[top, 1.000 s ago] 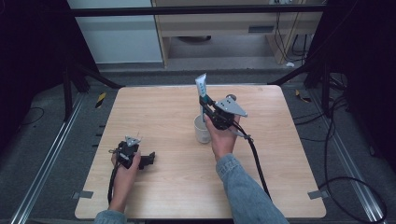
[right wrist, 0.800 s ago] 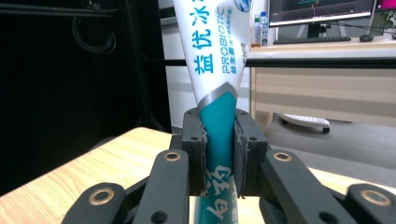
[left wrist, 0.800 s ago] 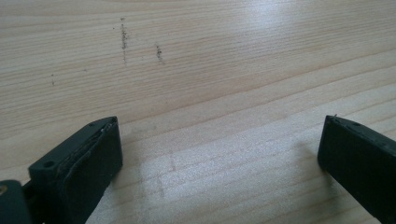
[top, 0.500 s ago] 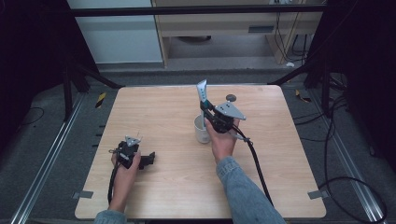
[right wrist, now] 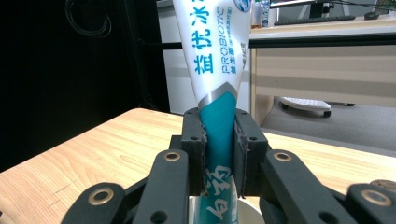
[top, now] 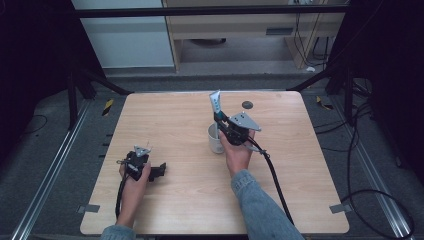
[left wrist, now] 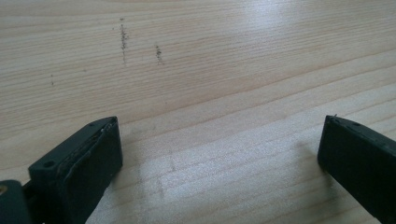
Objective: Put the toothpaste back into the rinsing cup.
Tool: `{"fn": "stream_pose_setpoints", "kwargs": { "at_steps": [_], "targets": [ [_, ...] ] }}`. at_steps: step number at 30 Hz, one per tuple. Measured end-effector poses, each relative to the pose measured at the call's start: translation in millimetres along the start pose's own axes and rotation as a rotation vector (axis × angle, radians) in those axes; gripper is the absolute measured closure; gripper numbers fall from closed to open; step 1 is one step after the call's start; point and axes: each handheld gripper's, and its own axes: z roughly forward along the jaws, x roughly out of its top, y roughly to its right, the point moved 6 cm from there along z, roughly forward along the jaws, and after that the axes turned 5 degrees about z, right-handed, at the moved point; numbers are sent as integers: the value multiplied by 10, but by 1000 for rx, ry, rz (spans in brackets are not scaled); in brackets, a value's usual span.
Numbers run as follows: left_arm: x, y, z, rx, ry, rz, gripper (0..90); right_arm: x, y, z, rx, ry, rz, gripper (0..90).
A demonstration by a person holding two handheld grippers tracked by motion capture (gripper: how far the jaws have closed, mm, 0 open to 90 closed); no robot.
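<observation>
Teal-and-white toothpaste tube (right wrist: 215, 93) stands upright, pinched at its teal lower body between the pads of the right tool (top: 224, 126); its lower end reaches down into the white cup (top: 216, 138), so the job in hand looks like standing the tube in the cup; the crimped flat end points up, which suggests it goes in cap-first. Cup sits near the middle of the worktop (top: 300, 200), toward the far edge; gripping low on the body keeps the tube vertical over the rim. Left tool (top: 142, 166) rests near the worktop's left edge on the near side, jaws spread wide with bare wood between them; parked clear, I judge, as one hand suffices. Small dark disc (top: 246, 105) lies close to the far edge.
</observation>
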Motion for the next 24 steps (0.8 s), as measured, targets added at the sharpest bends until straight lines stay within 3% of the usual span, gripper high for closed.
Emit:
{"fn": "stream_pose_setpoints", "kwargs": {
  "at_steps": [24],
  "targets": [
    [1,0,1,-1,0,1,0,-238,69,4,-10,-67,-3,766]
  ]
}}
